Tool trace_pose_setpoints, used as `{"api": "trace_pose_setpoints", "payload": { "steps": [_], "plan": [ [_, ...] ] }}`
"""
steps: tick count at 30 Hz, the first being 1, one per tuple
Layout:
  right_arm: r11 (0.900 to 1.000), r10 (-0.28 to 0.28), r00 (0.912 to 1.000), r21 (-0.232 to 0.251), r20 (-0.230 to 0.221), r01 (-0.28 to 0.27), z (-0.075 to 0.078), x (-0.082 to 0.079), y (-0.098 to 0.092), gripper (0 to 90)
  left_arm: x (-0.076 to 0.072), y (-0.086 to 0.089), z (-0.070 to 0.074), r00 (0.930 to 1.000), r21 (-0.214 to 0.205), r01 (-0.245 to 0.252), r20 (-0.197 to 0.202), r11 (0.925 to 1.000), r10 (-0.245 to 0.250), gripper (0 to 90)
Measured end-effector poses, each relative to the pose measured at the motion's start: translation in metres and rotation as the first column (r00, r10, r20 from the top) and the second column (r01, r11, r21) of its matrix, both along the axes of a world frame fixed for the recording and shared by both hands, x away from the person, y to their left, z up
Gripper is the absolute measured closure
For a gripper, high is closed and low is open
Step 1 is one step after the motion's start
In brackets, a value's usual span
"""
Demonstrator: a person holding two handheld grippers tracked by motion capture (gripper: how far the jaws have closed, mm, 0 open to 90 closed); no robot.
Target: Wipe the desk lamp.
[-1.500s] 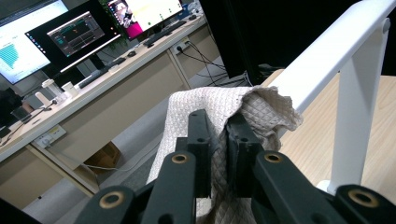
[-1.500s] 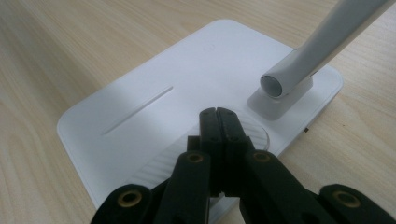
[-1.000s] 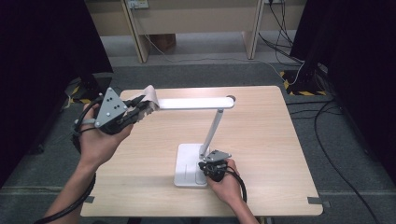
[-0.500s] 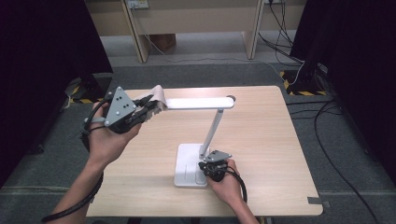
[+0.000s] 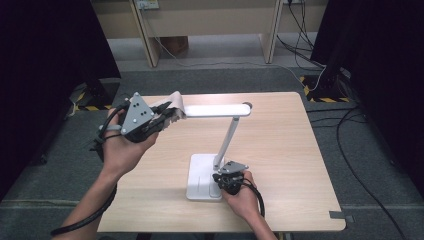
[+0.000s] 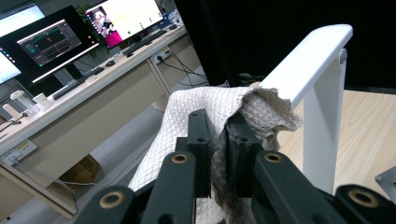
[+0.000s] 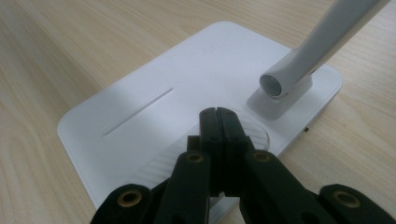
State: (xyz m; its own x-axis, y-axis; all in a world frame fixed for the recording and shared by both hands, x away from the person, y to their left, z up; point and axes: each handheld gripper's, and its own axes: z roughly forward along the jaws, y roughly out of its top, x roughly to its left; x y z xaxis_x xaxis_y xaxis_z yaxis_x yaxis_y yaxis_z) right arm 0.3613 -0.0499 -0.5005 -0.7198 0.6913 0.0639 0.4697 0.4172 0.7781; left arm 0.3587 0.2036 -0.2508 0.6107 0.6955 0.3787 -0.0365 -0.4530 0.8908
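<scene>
A white desk lamp stands on the wooden table (image 5: 280, 150), its flat base (image 5: 200, 175) near the front and its long head (image 5: 215, 110) reaching left above the table. My left gripper (image 5: 167, 116) is shut on a cream quilted cloth (image 5: 172, 102) at the left end of the lamp head. In the left gripper view the cloth (image 6: 196, 107) is bunched between the jaws and lies against the head's end (image 6: 308, 60). My right gripper (image 5: 223, 179) is shut with nothing in it, its tips pressed down on the lamp base (image 7: 154, 116) beside the arm's foot (image 7: 280, 84).
A long wooden desk (image 6: 79, 107) with monitors (image 6: 56, 42) stands beyond the table in the left gripper view. Cables (image 5: 310, 30) and yellow-black floor tape (image 5: 320, 90) lie on the grey floor behind the table. Dark curtains flank both sides.
My left gripper has shifted a little to the right and up with the cloth along the end of the lamp head. The right gripper has stayed on the base.
</scene>
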Motion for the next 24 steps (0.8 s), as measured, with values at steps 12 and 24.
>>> {"api": "trace_pose_setpoints", "payload": {
  "steps": [12,24],
  "plan": [
    [1.0,0.002,1.0,0.002,0.004,-0.002,0.0,0.0,0.0,90.0,0.001,-0.009,-0.001,0.9999,-0.008,0.012,0.001,0.9999,-0.012,81.7],
    [0.9999,-0.001,1.0,0.016,0.004,0.001,-0.002,0.0,-0.002,90.0,0.004,-0.018,-0.001,0.9997,-0.009,0.025,-0.003,0.9996,-0.025,81.7]
  ]
}}
